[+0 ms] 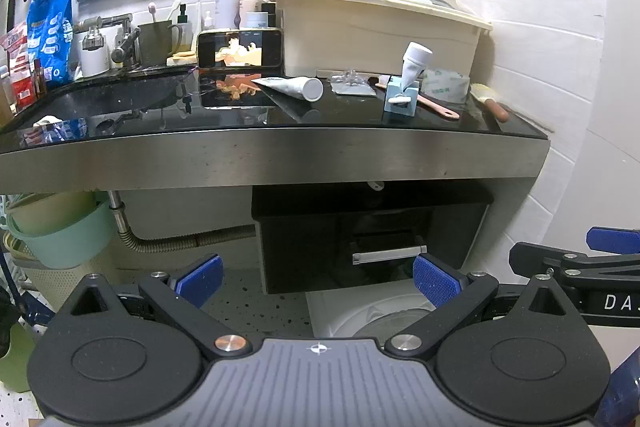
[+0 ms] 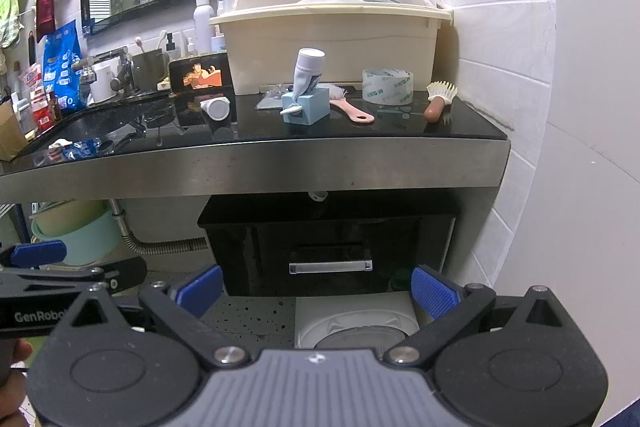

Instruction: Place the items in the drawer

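Both tools stand wide apart with nothing between their blue pads: the left gripper (image 1: 318, 281) and the right gripper (image 2: 318, 287) hang low before the black drawer (image 2: 330, 255), which sits shut under the steel-edged counter (image 2: 256, 163). On that counter, above the drawer, a blue squeezer block (image 2: 306, 107) holds a tube upright; a white tube (image 1: 294, 87) lies to its left, a pink brush (image 2: 352, 109), tape roll (image 2: 387, 86) and cream brush (image 2: 440, 99) to its right.
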